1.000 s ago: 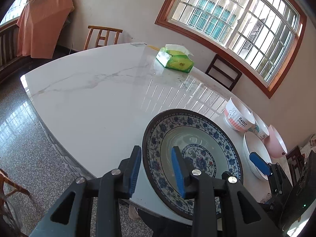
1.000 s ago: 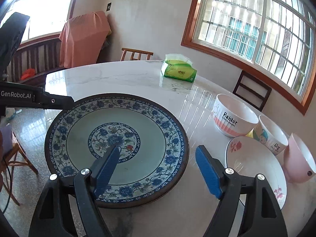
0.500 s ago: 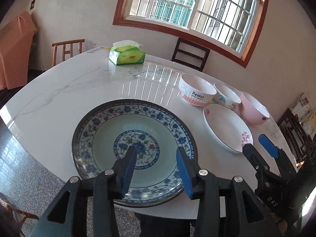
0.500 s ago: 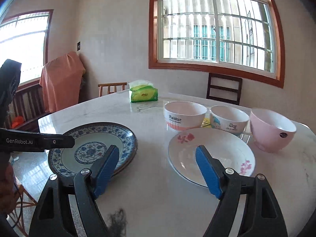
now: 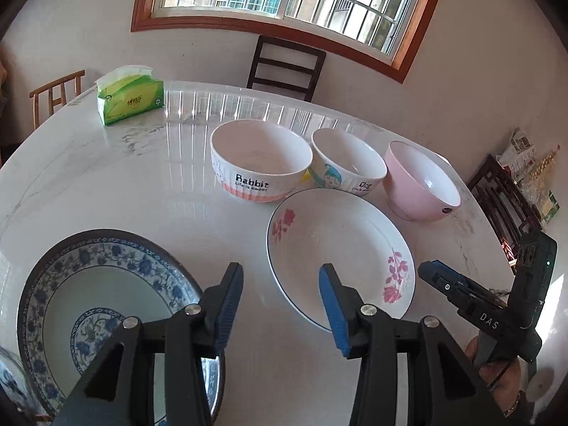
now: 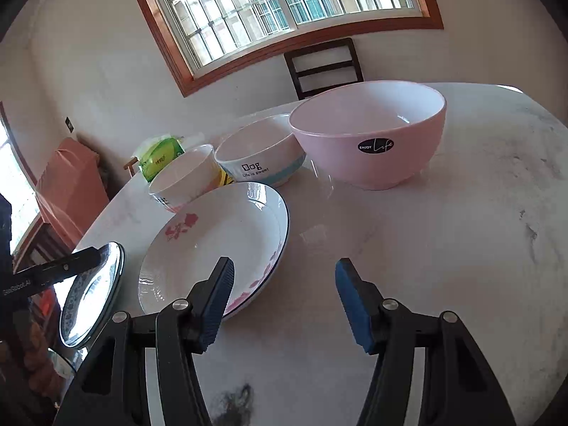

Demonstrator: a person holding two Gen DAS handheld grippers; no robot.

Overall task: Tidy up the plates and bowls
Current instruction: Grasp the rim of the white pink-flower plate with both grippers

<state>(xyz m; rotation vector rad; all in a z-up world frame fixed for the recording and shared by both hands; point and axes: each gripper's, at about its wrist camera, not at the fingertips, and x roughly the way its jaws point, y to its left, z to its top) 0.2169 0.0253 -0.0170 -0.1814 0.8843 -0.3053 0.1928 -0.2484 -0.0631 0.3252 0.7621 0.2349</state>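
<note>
On the white marble table [image 5: 106,184] lie a large blue-patterned plate [image 5: 71,291] at the near left and a white plate with pink flowers [image 5: 337,245] to its right. Behind them stand a "Rabbit" bowl [image 5: 259,159], a "Dog" bowl [image 5: 348,163] and a pink bowl [image 5: 422,181]. My left gripper [image 5: 282,301] is open and empty, hovering between the two plates. My right gripper [image 6: 284,298] is open and empty, just right of the flowered plate [image 6: 213,241], with the pink bowl [image 6: 369,135] ahead of it.
A green tissue pack [image 5: 129,96] sits at the far left of the table. A dark chair [image 5: 285,67] stands behind the table under the window, and a wooden chair [image 5: 56,92] at the far left. A dark shelf with clutter [image 5: 511,198] stands to the right.
Both grippers have swung right, from over the blue plate toward the flowered plate and the bowls. The right gripper is now closer to the pink bowl. Nothing was picked up.
</note>
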